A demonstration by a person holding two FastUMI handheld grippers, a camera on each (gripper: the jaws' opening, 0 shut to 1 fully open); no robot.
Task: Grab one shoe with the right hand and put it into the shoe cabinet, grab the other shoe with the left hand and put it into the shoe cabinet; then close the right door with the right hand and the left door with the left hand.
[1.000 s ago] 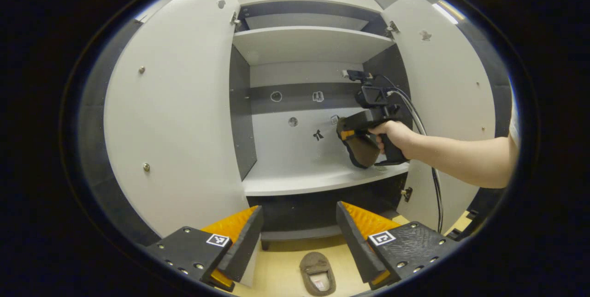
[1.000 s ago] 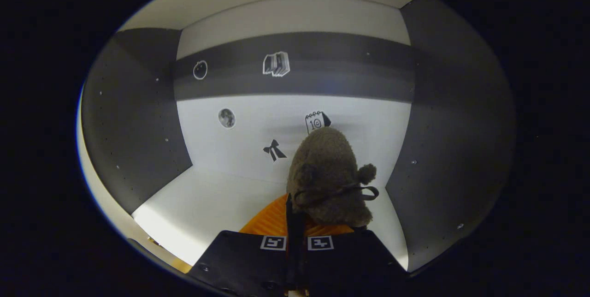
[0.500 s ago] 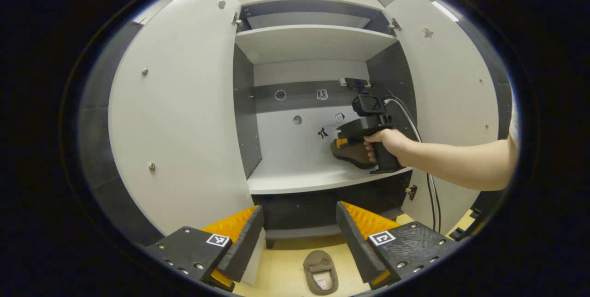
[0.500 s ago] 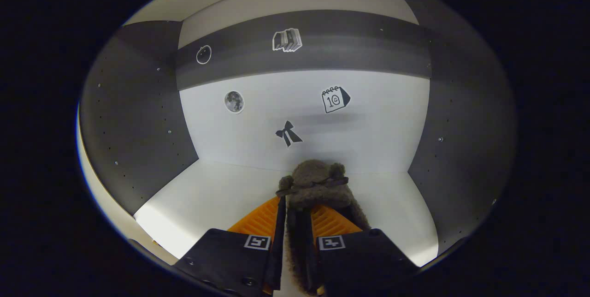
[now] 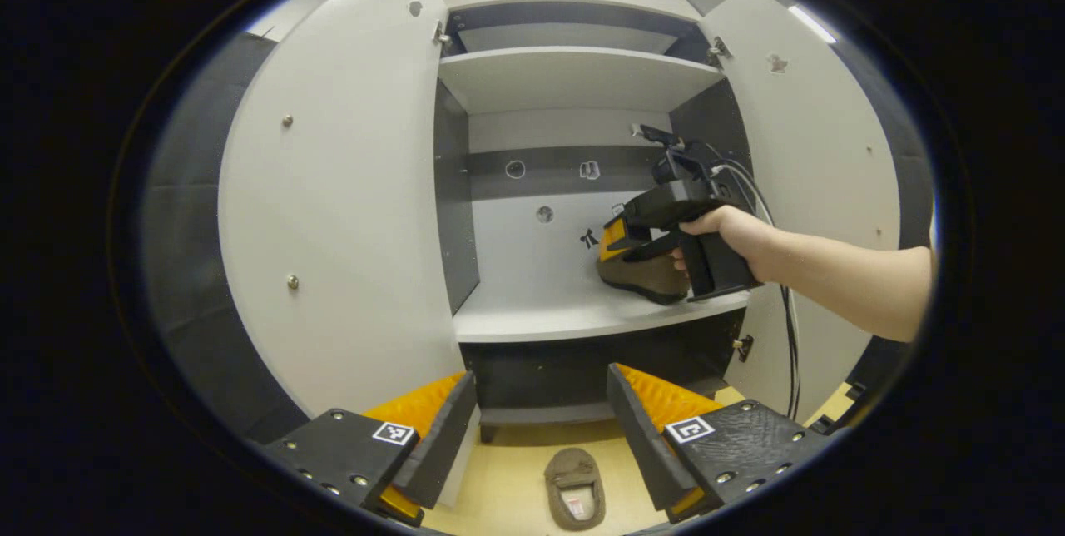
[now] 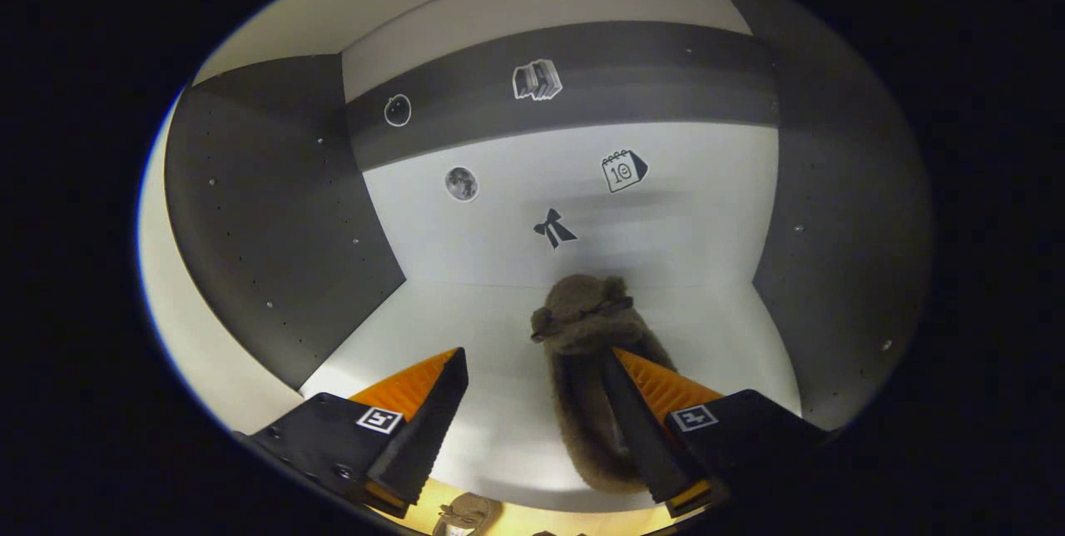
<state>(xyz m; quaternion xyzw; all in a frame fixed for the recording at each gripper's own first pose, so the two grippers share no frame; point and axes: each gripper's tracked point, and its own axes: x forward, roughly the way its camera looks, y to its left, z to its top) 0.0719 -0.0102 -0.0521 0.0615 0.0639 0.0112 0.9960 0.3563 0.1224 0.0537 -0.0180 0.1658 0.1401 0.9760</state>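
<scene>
**Shoe set on the cabinet shelf, second shoe waiting on the floor**

The shoe (image 6: 586, 386), a brown fuzzy slipper, lay on the white shelf (image 6: 466, 344) of the shoe cabinet, with its toe toward the back wall and its heel near the front edge of the shelf. In the right gripper view the right gripper (image 6: 537, 411) had its jaws apart; one finger was close beside the slipper, maybe touching it, but the two fingers were not pressing on it. I judge that the slipper was resting on the shelf by its own weight, so the first placing looked finished. It sat toward the right side of the shelf, which left free room on the left side, probably for the second slipper.

In the left gripper view a hand (image 5: 732, 232) held the right gripper inside the cabinet, just above the slipper. The left gripper (image 5: 541, 436) hung in front of the cabinet, lower than the shelf, with its jaws wide apart and nothing between them. The other shoe (image 5: 574, 488) lay on the floor just before the cabinet base, opening upward, almost under the left gripper, so it seemed ready for a grasp from above.

The left door (image 5: 333, 186) and the right door (image 5: 819, 153) stood fully open, as they must until both slippers are inside.
</scene>
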